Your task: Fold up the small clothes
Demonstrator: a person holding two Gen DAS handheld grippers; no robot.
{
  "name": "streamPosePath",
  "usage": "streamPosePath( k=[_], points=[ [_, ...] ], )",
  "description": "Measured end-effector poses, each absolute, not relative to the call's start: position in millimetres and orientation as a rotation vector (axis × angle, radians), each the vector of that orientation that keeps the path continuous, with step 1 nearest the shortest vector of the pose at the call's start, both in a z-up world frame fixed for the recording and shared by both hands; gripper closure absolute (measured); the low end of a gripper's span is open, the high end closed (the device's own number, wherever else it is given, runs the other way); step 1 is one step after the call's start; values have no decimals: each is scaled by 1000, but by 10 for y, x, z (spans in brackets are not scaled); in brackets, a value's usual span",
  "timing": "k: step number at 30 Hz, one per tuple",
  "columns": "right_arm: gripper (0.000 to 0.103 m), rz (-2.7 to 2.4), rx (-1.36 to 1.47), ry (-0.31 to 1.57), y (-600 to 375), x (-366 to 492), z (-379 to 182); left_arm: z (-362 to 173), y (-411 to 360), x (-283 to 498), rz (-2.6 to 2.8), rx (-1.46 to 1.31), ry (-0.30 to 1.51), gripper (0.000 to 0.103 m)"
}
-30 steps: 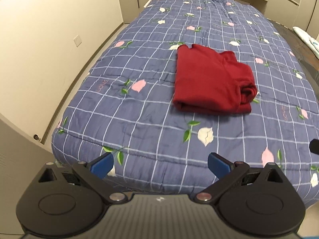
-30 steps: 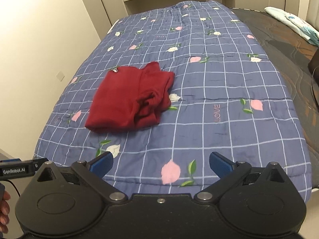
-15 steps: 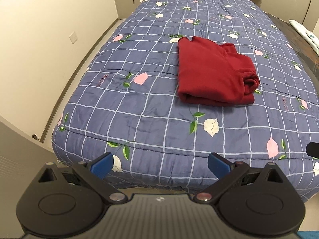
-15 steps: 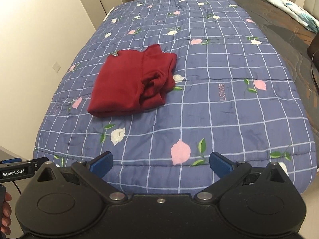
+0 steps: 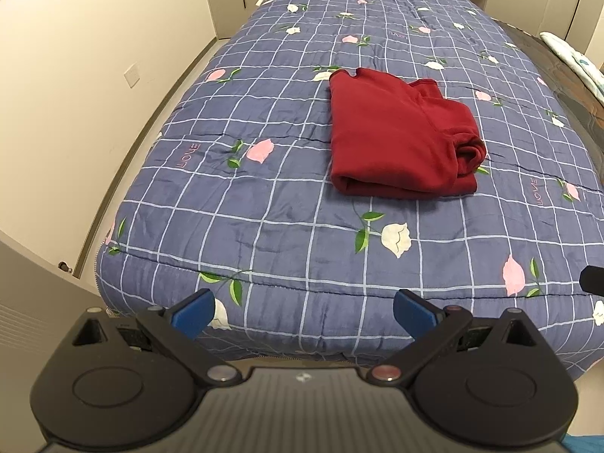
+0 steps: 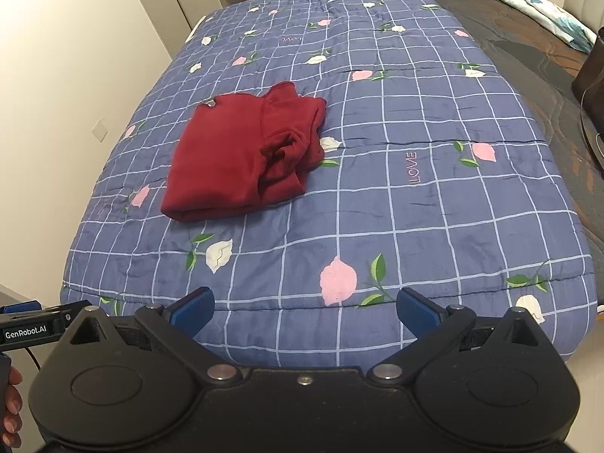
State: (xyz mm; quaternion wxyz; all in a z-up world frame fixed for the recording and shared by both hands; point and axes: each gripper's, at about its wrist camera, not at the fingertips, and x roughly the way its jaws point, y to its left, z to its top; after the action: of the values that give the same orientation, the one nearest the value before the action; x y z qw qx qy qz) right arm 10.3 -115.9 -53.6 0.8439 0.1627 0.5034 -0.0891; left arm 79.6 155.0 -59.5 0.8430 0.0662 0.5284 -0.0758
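Red garment (image 5: 400, 139) lying folded on blue floral quilt (image 5: 287, 196), mid-bed, appearing nearer and larger than a second ago. Left gripper (image 5: 304, 311) and right gripper (image 6: 305, 309) hovering at quilt's near edge, well apart from garment, blue fingers (image 5: 192, 311) spread wide, holding nothing, unchanged. Pale wall (image 5: 75, 75) running along left; dark bedding (image 6: 547, 56) and patterned pillow (image 6: 540, 7) lying at right. Nothing obstructing garment.
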Motion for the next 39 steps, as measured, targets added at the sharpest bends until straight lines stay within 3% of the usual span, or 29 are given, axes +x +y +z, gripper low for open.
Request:
streamPosePath(
  k=[39],
  points=[
    [1, -194, 353, 1069, -1214, 123, -572, -605, 1519, 824, -154, 142, 1122, 1]
  ],
)
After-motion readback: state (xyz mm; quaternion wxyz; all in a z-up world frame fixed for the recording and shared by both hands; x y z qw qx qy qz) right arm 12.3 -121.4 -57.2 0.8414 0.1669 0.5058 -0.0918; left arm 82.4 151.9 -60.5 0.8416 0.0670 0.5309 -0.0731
